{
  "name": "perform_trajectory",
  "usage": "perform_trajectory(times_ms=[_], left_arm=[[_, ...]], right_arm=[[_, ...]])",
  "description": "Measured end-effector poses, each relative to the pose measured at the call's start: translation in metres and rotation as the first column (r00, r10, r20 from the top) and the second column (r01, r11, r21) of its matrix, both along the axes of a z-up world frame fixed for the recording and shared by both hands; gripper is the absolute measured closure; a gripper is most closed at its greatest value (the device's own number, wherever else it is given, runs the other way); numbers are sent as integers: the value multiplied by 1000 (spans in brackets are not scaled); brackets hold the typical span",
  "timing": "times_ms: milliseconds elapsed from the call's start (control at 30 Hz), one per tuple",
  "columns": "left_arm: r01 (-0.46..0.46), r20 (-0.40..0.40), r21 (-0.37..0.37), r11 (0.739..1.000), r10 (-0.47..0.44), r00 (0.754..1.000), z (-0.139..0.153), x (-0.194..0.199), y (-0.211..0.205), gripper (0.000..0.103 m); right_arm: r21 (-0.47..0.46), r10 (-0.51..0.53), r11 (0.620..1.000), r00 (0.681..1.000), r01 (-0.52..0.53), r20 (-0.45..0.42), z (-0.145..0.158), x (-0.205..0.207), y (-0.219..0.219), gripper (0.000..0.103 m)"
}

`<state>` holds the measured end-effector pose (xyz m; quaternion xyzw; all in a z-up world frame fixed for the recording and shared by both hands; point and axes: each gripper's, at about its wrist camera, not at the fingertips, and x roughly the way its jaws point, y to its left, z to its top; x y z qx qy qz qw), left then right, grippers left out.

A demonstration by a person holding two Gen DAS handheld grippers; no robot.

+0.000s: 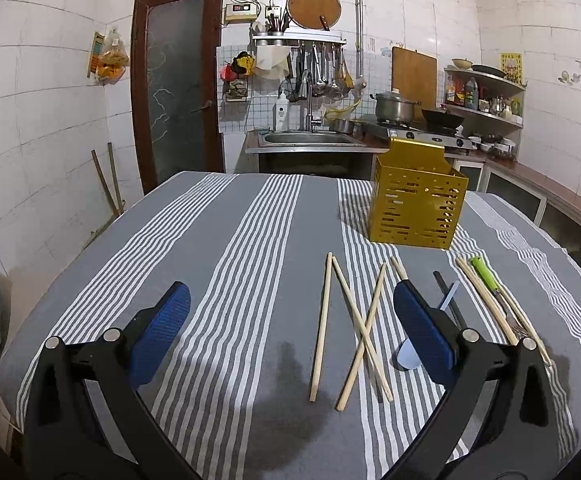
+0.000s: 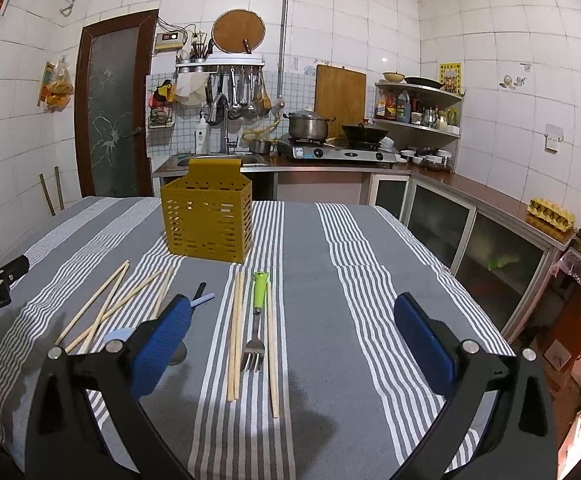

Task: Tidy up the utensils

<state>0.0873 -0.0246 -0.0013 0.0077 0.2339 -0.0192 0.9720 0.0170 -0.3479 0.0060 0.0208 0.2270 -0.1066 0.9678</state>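
A blue spoon (image 1: 446,304) lies mostly hidden behind a claw finger (image 1: 422,328). The worktop's (image 2: 330,420) near edge is cut off by the frame.

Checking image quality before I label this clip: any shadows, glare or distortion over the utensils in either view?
Left wrist view: strong fisheye bending of walls, and a dark shadow on the tablecloth at the near ends of the chopsticks, all sharp. Right wrist view: same bending, a shadow reaching the near end of the chopstick right of the fork, dark lens vignette in the corners, no glare on utensils.
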Motion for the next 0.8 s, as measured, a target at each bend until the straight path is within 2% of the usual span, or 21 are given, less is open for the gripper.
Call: perform_trajectory(times_ms=[533,800], left_arm=[[14,-27,23,1000,-14,1000,-6,41,0,5],[52,-52,35,998,-50,997,-11,59,-4,5]], right_arm=[[9,-6,1000,999,6,-39,-16,35,-6,4],[46,6,999,999,-4,-52,-19,54,-16,4]])
